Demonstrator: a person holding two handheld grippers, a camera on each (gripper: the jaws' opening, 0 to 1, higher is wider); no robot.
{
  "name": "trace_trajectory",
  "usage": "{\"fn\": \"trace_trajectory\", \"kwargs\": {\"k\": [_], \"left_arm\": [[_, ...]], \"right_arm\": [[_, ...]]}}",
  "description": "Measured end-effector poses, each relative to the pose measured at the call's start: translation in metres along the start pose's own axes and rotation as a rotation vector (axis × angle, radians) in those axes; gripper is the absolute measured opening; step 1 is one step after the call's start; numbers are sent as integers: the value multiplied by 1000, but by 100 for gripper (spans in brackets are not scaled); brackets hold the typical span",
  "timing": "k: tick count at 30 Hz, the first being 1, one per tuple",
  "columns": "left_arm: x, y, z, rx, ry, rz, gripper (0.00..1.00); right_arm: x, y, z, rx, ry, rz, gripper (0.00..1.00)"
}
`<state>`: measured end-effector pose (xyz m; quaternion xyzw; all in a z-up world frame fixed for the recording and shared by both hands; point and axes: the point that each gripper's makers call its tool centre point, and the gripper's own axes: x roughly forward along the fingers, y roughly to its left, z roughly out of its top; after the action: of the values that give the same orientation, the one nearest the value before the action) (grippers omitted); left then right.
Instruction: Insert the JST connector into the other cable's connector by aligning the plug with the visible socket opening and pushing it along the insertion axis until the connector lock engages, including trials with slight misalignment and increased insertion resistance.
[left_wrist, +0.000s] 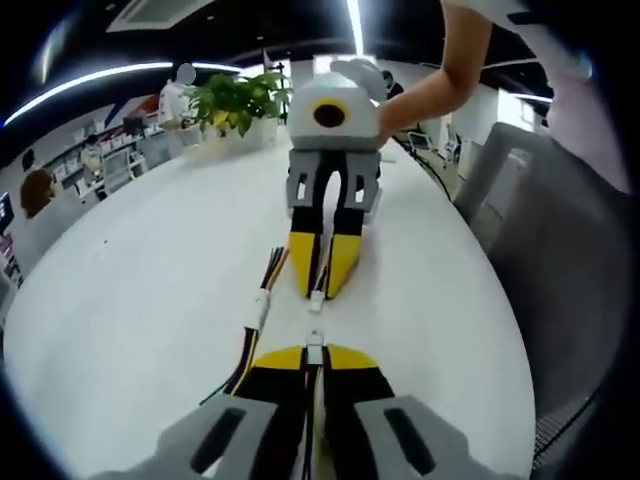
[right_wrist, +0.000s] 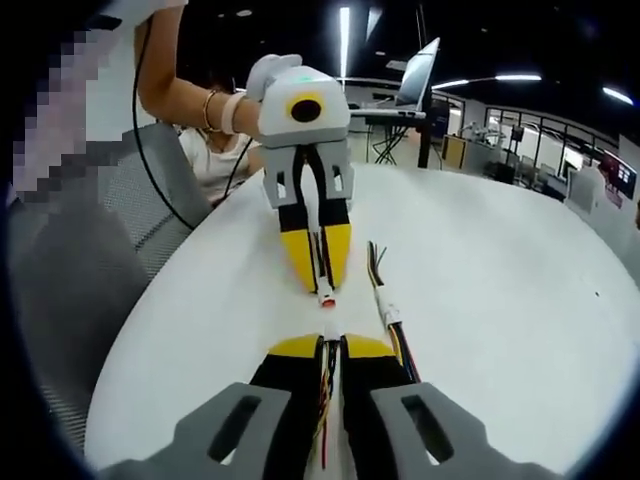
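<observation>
JST connector (left_wrist: 315, 352), small and white, sits pinched at tips of left gripper (left_wrist: 314, 358), jaws narrow on it, low centre of left gripper view. Just beyond, facing it, other cable's connector (left_wrist: 316, 300) pokes from right gripper (left_wrist: 322, 290), jaws closed on it; small gap between two connectors. Loose wire bundle (left_wrist: 262, 300) lies on white table (left_wrist: 140, 300) left of grippers. In right gripper view, left gripper (right_wrist: 325, 285) points back with white plug (right_wrist: 326, 296) at tip, wires (right_wrist: 385, 300) to its right.

White table (left_wrist: 130, 300); yellow-black jaws; white connector (left_wrist: 315, 352); green plant (left_wrist: 235, 100).
</observation>
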<state>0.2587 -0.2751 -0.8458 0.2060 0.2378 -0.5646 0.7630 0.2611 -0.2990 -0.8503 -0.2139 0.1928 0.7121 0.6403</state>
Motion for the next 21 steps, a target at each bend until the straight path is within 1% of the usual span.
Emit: {"fn": "trace_trajectory", "kwargs": {"k": [4,11,13,15,21], "left_arm": [[3,-1,3,19,16,-17,0],[3,-4,4,34,47,-51,0],[2,-5,8,24,35,-60,0],[1,-3,12,-3,24,-59,0],[-1,-3,15,5,21,-62,0]], "right_arm": [[-1,1,-1,-6,21,0,4],[-5,1,0,-25,24,10,4],[-4,0,-1,-33,25,12,4],[-4,2,4,-40,26,16,4],[-6,6,12,-55,28,24,4]]}}
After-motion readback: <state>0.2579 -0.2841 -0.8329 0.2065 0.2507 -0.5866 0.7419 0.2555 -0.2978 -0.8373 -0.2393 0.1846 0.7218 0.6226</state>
